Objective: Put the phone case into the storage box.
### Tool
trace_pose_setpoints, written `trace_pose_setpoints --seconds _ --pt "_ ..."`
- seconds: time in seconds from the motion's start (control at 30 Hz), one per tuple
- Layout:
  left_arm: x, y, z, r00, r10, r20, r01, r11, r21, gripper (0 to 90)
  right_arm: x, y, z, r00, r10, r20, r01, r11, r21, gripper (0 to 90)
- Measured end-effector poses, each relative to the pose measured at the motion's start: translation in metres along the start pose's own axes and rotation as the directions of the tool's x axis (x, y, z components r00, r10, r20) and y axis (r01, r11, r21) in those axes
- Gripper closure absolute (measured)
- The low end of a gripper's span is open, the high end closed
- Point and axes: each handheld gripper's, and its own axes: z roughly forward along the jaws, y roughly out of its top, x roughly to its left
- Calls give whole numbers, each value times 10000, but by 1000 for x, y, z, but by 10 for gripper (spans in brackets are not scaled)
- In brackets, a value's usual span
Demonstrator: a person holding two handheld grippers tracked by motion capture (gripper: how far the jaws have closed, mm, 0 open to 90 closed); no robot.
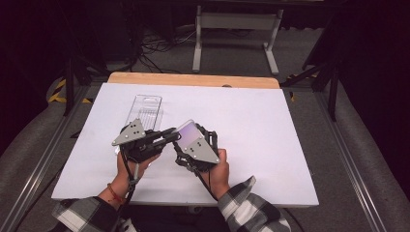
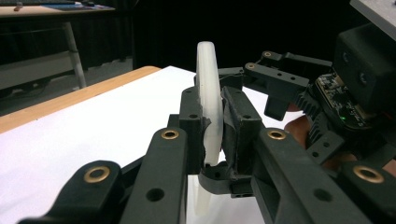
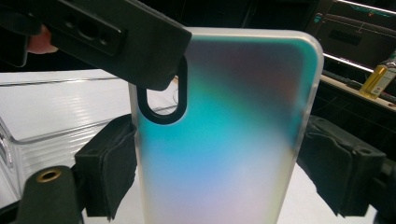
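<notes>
A translucent phone case (image 1: 187, 129) with an iridescent sheen is held up above the white table between both grippers. My right gripper (image 1: 189, 136) is shut on it, with a pad against each long side of the case (image 3: 224, 140). My left gripper (image 1: 171, 135) comes in from the left and is shut on the case's edge. In the left gripper view the case's white rim (image 2: 208, 107) stands upright between that gripper's pads (image 2: 210, 121). One left jaw covers the corner by the black-ringed camera cutout (image 3: 161, 100).
A clear plastic packaging tray (image 1: 145, 110) lies on the white sheet (image 1: 251, 121) just behind the left gripper. A wooden strip (image 1: 193, 79) forms the table's far edge. On the floor beyond it stand a metal frame (image 1: 237, 29) and some cables.
</notes>
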Motion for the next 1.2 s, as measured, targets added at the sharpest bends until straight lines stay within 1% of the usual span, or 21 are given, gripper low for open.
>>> trace_pose_setpoints --seconds 0.03,0.17,0.23,0.3,0.33,0.37,0.43,0.5,0.63,0.67,0.73,0.87,0.9,0.93,0.97,1.0,1.03,1.07,1.1,1.13,1.2 --pt "0 1 -1 9999 100 -19 -100 9999 12 796 0 0 0 10000 31 -10 -31 10000 14 168" --pt "-1 2 -2 9997 237 -19 -237 9997 53 797 1 1 0 10000 -20 -89 20 10000 19 167" --pt "-1 3 -4 9995 321 19 -322 9993 182 797 1 1 0 9998 -32 -176 33 10000 8 162" --pt "-1 3 -4 9993 374 -33 -374 9992 137 798 1 1 0 9994 -1 -342 4 10000 86 156" --pt "-1 4 -4 9990 449 -56 -449 9990 90 798 1 1 0 9994 -1 -342 4 10000 86 156" --pt "0 5 -6 9987 500 -7 -500 9985 227 798 1 1 0 9993 -4 -382 7 10000 86 153" --pt "0 5 -7 9986 507 -153 -506 9987 76 799 0 1 0 9992 -19 -406 26 9999 152 139" --pt "2 6 -10 9983 549 -178 -546 9984 155 799 -1 1 0 9991 8 -435 0 9998 198 133" --pt "5 7 -15 9986 481 -239 -480 9988 51 799 -6 -1 -1 9982 226 -557 -211 9994 285 136" --pt "6 7 -16 9984 482 -291 -483 9988 -20 799 -7 -1 -1 9982 266 -543 -251 9993 283 135" --pt "7 7 -17 9980 537 -333 -537 9986 2 799 -8 -3 -2 9976 386 -577 -366 9987 362 131" --pt "8 7 -19 9981 529 -313 -528 9986 56 799 -10 -4 -4 9976 295 -634 -269 9987 424 130" --pt "9 8 -20 9980 546 -324 -543 9985 86 798 -11 -4 -6 9977 185 -658 -155 9988 454 130" --pt "9 8 -21 9975 620 -348 -616 9980 111 799 -13 -5 -7 9974 176 -703 -141 9986 502 132" --pt "9 8 -21 9976 604 -344 -601 9981 91 798 -15 -6 -9 9968 189 -779 -145 9983 570 133" --pt "9 8 -21 9976 604 -344 -601 9981 91 799 -18 -9 -11 9966 276 -780 -224 9975 673 135" --pt "10 9 -23 9971 687 -330 -681 9975 181 798 -21 -11 -13 9965 333 -766 -279 9972 699 136" --pt "10 9 -23 9971 687 -330 -681 9975 181 799 -21 -11 -13 9965 333 -766 -279 9972 699 136" --pt "10 9 -24 9961 788 -405 -783 9968 146 799 -24 -14 -14 9963 370 -773 -311 9965 770 136" --pt "11 9 -25 9964 773 -337 -767 9969 183 799 -28 -17 -17 9965 410 -728 -345 9955 885 136" --pt "11 10 -26 9963 783 -349 -778 9969 145 799 -34 -21 -21 9969 450 -639 -388 9946 962 139"
